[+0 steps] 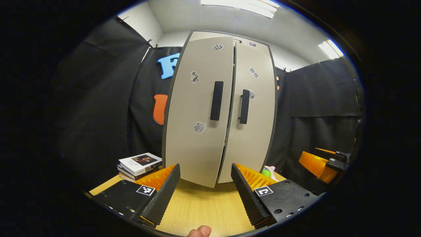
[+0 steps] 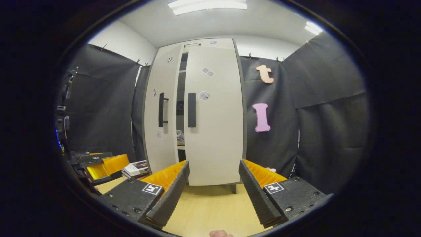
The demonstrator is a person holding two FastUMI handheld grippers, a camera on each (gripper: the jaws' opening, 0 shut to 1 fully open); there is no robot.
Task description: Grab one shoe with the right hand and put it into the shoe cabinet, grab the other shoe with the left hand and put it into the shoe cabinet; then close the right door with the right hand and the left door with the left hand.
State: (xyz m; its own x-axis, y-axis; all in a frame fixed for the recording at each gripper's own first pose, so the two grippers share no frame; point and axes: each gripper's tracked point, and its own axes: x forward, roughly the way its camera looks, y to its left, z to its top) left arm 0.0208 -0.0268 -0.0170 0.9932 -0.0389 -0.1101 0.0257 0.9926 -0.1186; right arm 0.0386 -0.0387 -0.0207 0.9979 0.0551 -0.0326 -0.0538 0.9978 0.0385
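The beige shoe cabinet [image 1: 197, 108] stands on the wooden table straight ahead of both grippers. In the right gripper view its right door [image 2: 215, 131] looks closed, while the left door [image 2: 158, 98] stands slightly ajar. A dark gap between them shows shelves and a pale thing [image 2: 180, 135] that I cannot make out. Each door has a black handle [image 1: 216, 100] [image 1: 244, 106]. My left gripper [image 1: 205, 168] is open and empty, a short way in front of the left door. My right gripper [image 2: 214, 164] is open and empty before the right door.
A stack of books [image 1: 139, 163] lies on the table [image 1: 204, 204] left of the cabinet. A small green and white object [image 1: 268, 171] sits at the cabinet's right foot. The right gripper [image 1: 324, 163] shows off to the right, and the left gripper [image 2: 98, 164] off to the left.
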